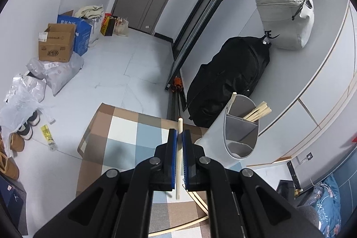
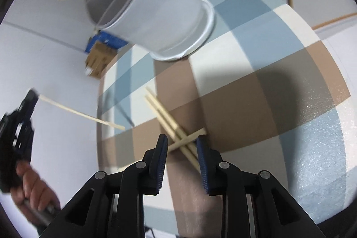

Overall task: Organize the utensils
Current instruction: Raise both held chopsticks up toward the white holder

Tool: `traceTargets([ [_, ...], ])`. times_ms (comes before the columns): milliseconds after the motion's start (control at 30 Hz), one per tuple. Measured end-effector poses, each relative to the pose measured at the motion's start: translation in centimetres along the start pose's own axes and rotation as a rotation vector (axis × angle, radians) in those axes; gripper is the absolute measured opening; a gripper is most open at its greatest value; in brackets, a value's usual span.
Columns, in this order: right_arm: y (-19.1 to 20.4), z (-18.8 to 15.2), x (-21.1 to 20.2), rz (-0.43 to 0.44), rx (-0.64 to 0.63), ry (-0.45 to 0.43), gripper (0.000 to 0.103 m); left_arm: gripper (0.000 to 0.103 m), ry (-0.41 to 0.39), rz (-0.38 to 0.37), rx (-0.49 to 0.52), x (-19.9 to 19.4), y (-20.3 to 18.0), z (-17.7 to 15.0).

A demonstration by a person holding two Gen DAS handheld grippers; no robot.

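While the left hand-held gripper (image 1: 179, 137) hangs above the checkered surface (image 1: 125, 137), its blue pads are pressed together on a single pale chopstick (image 1: 179, 157), which runs straight along the fingers and pokes out past their tips. From the right wrist view the same chopstick (image 2: 82, 114) shows as a long thin stick slanting over the edge of the surface, carried by the left hand-held gripper (image 2: 31, 97) with the person's hand (image 2: 33, 191) wrapped around its handle.

The grey utensil holder (image 1: 242, 126) stands on the surface just to the right of that gripper, divided into compartments. A bundle of chopsticks (image 1: 258, 112) leans out of its far right compartment; another stick rests against the far rim.

The right hand-held gripper (image 2: 181, 148) sits low over the surface with its fingers (image 2: 161, 155) apart. Between and just ahead of them lies a small heap of loose chopsticks (image 2: 169, 122), two lying side by side and another crossing them. The holder (image 2: 154, 12) stands beyond, blurred.

Against the wall are a black backpack (image 1: 227, 79) and a white bag (image 1: 287, 19); cardboard boxes (image 1: 57, 44) sit on the floor.
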State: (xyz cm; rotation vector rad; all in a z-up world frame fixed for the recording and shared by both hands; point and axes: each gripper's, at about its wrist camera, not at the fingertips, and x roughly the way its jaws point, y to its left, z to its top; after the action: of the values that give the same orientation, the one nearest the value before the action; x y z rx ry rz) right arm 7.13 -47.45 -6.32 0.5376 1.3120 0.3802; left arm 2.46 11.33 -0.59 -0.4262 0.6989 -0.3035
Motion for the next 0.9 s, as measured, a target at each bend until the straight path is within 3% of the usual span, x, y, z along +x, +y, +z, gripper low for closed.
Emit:
traceTargets([
  [167,0.9,-0.1,0.4,-0.057,-0.023,-0.036,0.026,0.001,-0.001,-0.027,0.010,-0.1,-0.2,-0.1],
  [300,1.4,-0.1,0.9,-0.134,-0.059,-0.072,0.009,0.001,0.003,-0.036,0.010,0.0,-0.2,-0.2],
  [433,1.3,-0.2,0.9,-0.144,-0.077,-0.104,0.000,0.001,0.000,-0.033,0.018,0.0,-0.3,-0.2],
  [667,0.4,-0.1,-0.3,-0.092,-0.057,-0.135,0.000,0.001,0.002,-0.033,0.032,0.1,-0.5,-0.5],
  [767,0.1,0.0,-0.2,-0.039,-0.026,-0.098,0.003,0.001,0.002,-0.033,0.030,0.1,-0.5,-0.5],
  [900,-0.6,0.3,0.5,-0.031,0.036,-0.052,0.006,0.001,0.001,-0.032,0.031,0.1,-0.7,-0.5],
])
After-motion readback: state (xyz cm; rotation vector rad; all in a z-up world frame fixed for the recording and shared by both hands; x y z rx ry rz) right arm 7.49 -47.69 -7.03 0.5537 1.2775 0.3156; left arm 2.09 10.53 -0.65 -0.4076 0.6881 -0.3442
